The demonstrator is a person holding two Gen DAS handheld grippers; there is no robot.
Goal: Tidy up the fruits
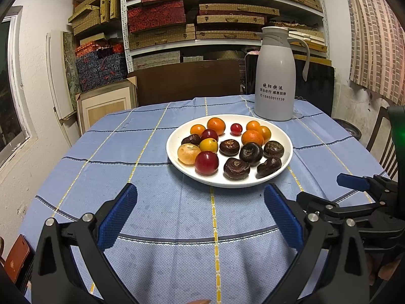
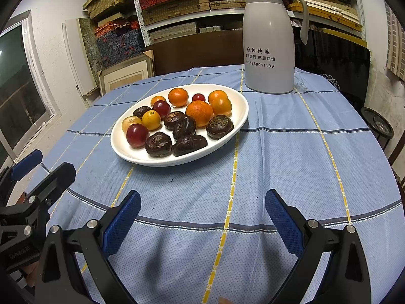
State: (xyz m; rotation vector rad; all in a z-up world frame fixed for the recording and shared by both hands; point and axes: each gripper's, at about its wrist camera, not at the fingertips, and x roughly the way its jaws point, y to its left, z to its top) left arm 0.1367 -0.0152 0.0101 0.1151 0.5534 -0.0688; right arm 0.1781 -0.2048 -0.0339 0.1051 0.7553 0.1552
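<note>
1. The grey thermos jug [image 2: 269, 40] carries dark printed Chinese characters in two lines, and beneath them the number 15850011139; the characters are too small to read with certainty.
2. A faint embossed mark, unreadable, shows on the black body of the left gripper at the lower left edge of the right wrist view.
3. The left gripper [image 1: 200, 211] has its jaws spread wide, blue pads facing each other across bare cloth; it holds nothing and touches nothing.
4. The right gripper [image 2: 202, 215] stands likewise wide open and empty, above the near edge of the table [image 2: 303, 157].
5. The white plate [image 1: 174, 136] sits near the middle of the table, on the blue checked tablecloth [image 1: 152, 202], with the jug just behind it toward the far edge.
6. On the plate lie mixed fruits: orange tangerines [image 1: 216, 126] at the back, red cherry tomatoes [image 1: 206, 162] and a yellow tomato [image 1: 208, 145] on the left, dark brown water chestnuts [image 1: 236, 168] at the front right.
7. Both grippers are well apart from the plate, on its near side.
</note>
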